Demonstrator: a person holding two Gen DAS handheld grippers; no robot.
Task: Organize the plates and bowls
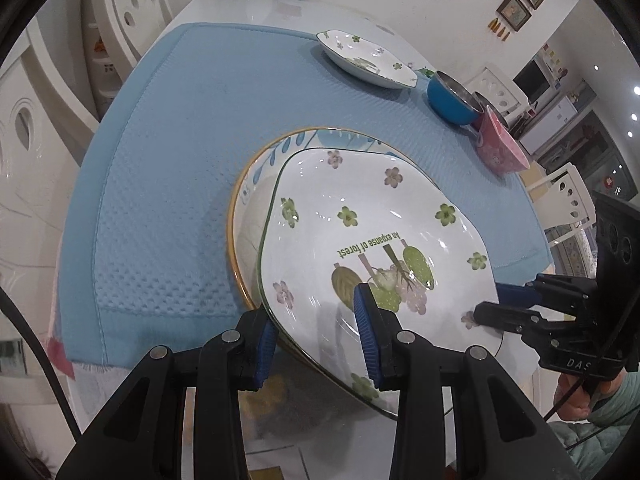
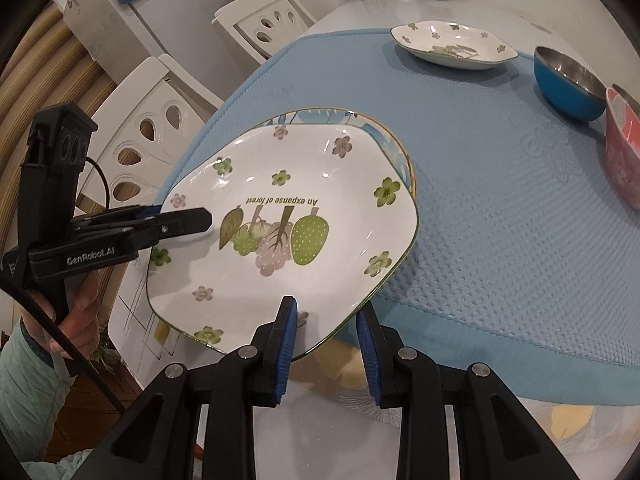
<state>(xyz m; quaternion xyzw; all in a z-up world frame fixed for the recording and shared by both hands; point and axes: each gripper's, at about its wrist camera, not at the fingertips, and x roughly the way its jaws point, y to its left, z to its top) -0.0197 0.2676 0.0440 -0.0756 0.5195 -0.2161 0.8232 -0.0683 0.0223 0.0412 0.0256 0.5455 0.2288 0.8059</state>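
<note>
A white square plate (image 1: 360, 220) (image 2: 240, 280) with green and pink flowers and a forest print hangs tilted between both grippers. Its far edge lies over a round gold-rimmed plate (image 1: 248, 184) (image 2: 386, 136) with blue leaves, on the blue mat (image 1: 180, 140) (image 2: 500, 220). My left gripper (image 1: 316, 336) (image 2: 200, 220) is shut on the plate's near left rim. My right gripper (image 2: 326, 344) (image 1: 492, 312) is shut on the near right rim. Whether the square plate rests on the round one I cannot tell.
A second flowered square plate (image 1: 364, 56) (image 2: 452, 44) sits at the mat's far side. A blue steel-lined bowl (image 1: 452, 96) (image 2: 568, 80) and a pink bowl (image 1: 500, 144) (image 2: 624, 148) stand to its right. White chairs (image 1: 120, 12) (image 2: 260, 28) line the table's left.
</note>
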